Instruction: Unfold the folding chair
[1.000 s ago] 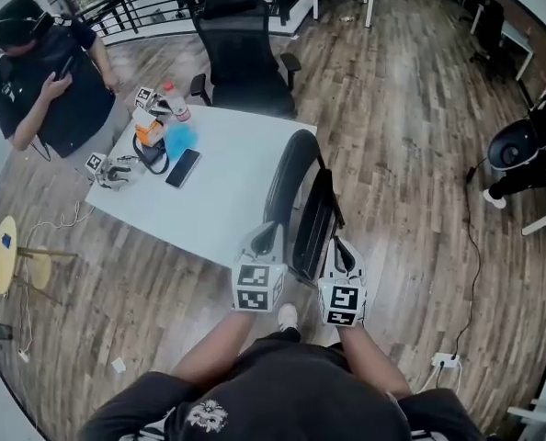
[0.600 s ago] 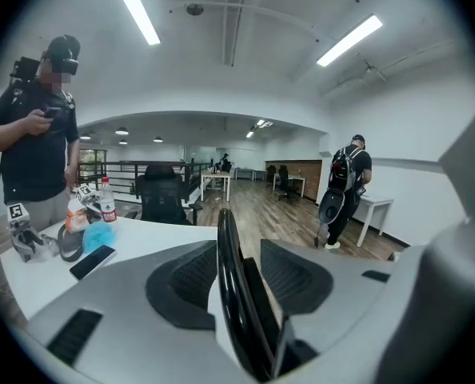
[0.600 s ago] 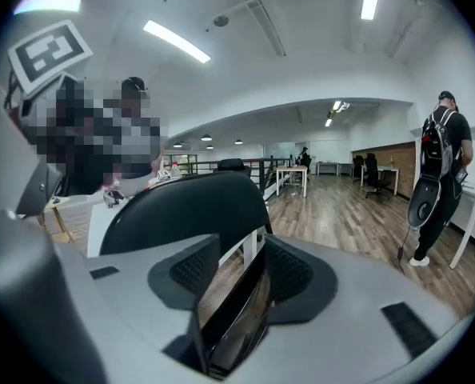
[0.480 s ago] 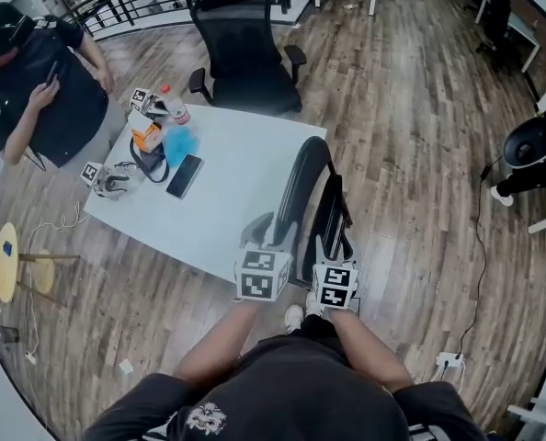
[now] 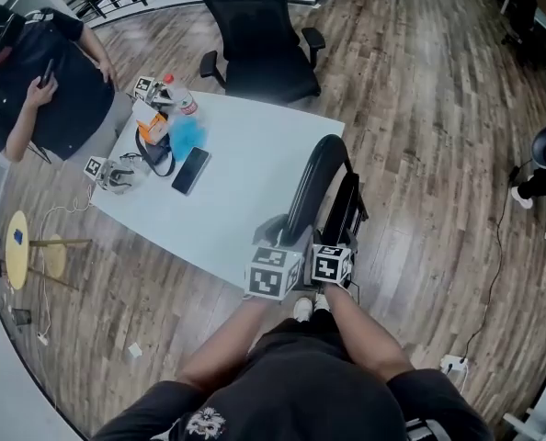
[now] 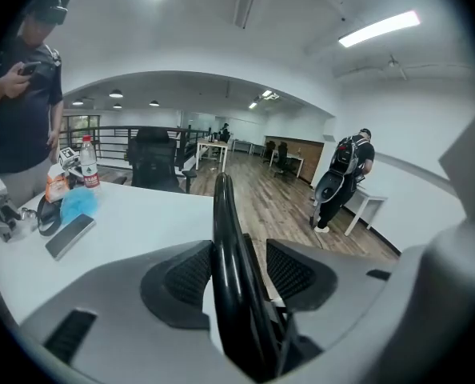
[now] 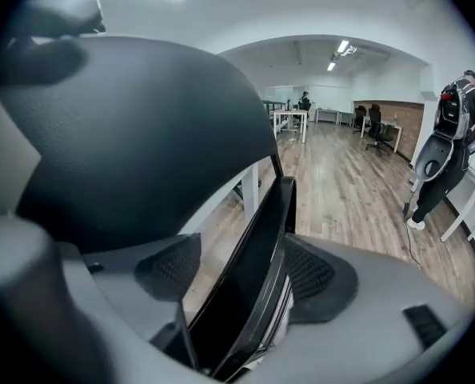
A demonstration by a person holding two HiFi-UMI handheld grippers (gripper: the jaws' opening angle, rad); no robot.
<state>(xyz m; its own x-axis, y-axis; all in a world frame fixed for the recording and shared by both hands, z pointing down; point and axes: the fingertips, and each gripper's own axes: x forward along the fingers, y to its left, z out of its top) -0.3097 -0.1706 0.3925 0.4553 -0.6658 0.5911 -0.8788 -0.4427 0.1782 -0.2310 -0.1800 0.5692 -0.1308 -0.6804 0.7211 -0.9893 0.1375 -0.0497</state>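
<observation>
The black folding chair (image 5: 312, 177) stands folded beside the white table. Its curved backrest (image 6: 225, 238) runs between the pads of my left gripper (image 5: 278, 234), near the left pad and with a gap to the right one. My right gripper (image 5: 334, 239) straddles the flat seat panel (image 7: 253, 254), which leans toward the right pad, with daylight on the left. The backrest (image 7: 141, 134) fills the upper left of the right gripper view. Both pairs of jaws have just been opening and neither clamps the chair. The left gripper (image 6: 236, 266) and right gripper (image 7: 239, 270) sit side by side.
The white table (image 5: 245, 182) carries a phone (image 5: 190, 170), a bottle (image 5: 180, 99) and small clutter. A black office chair (image 5: 259, 44) stands behind it. One person (image 5: 43, 81) stands at the left, another (image 6: 345, 174) at the right. A yellow stool (image 5: 20, 251) is at far left.
Both grippers have dropped lower on the chair and drawn closer together. Their jaws, shut a second ago, now stand apart around the backrest and the seat panel.
</observation>
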